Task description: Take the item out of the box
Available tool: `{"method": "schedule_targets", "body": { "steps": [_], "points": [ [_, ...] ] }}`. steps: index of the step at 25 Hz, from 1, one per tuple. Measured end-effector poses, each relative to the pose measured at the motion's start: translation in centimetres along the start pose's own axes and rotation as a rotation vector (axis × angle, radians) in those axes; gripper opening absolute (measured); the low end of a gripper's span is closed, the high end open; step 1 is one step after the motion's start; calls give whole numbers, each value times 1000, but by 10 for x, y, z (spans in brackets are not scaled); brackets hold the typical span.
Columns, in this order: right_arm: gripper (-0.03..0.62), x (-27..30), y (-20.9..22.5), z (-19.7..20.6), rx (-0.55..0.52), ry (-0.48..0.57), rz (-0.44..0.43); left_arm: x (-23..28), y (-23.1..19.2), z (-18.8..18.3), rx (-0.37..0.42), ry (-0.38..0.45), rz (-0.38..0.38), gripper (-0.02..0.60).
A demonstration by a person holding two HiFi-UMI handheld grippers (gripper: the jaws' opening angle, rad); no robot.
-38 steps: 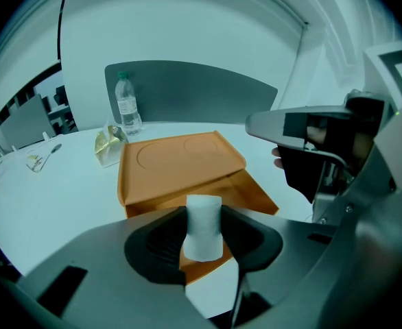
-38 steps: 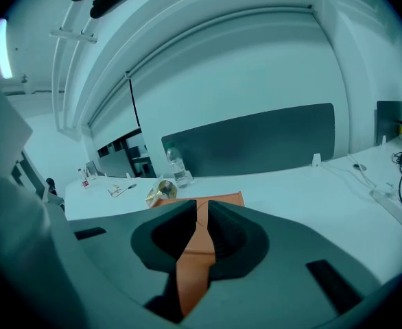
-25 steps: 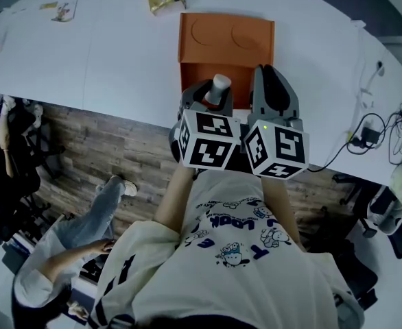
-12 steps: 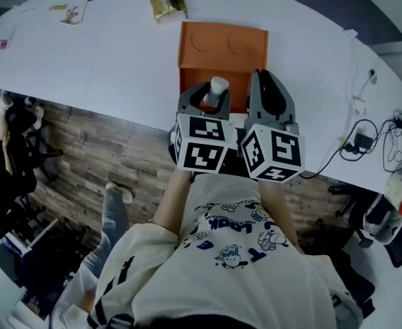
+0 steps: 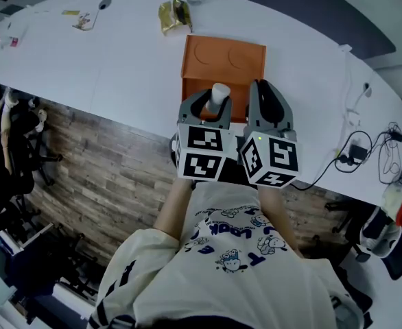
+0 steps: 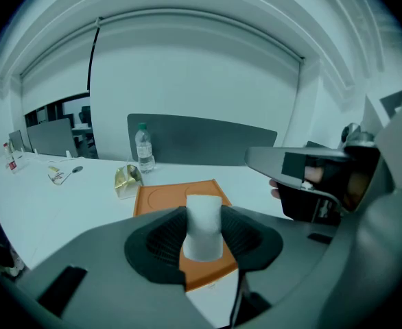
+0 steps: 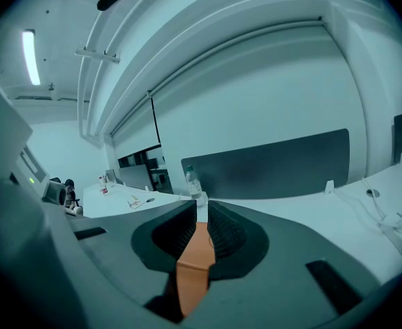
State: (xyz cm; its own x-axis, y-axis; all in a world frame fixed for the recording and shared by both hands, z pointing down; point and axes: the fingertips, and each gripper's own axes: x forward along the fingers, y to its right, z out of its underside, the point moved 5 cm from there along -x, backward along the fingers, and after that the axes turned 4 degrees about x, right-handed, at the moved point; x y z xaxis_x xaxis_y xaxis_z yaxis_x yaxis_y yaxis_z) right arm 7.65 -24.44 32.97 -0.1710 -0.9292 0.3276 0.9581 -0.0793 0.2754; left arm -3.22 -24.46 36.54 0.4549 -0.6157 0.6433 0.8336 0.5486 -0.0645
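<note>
1. Extraction is the step in hand: my left hand-held gripper (image 6: 202, 244) has its jaws fairly wide apart and clamped on the white cylindrical item (image 6: 203, 214), which stands upright above the orange box (image 5: 223, 57).
2. My right hand-held gripper (image 7: 197, 237) is nearly closed, pinching a thin orange edge of that box and steadying it on the white surface (image 5: 119, 60).
3. Whether the item's lower end clears the box I cannot tell; the jaws hide it.
4. Next, I judge, comes a straight lift, then a sideways carry to bare surface, with the right grip firm.
</note>
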Motion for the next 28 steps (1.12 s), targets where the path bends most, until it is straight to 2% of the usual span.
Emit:
{"method": "schedule_targets", "body": {
  "steps": [15, 28],
  "points": [
    [66, -13, -8, -21, -44, 48, -69, -29, 7, -27, -31, 159, -84, 167],
    [66, -21, -12, -27, -64, 65, -96, -54, 5, -35, -64, 274, -154, 167]
  ]
}}
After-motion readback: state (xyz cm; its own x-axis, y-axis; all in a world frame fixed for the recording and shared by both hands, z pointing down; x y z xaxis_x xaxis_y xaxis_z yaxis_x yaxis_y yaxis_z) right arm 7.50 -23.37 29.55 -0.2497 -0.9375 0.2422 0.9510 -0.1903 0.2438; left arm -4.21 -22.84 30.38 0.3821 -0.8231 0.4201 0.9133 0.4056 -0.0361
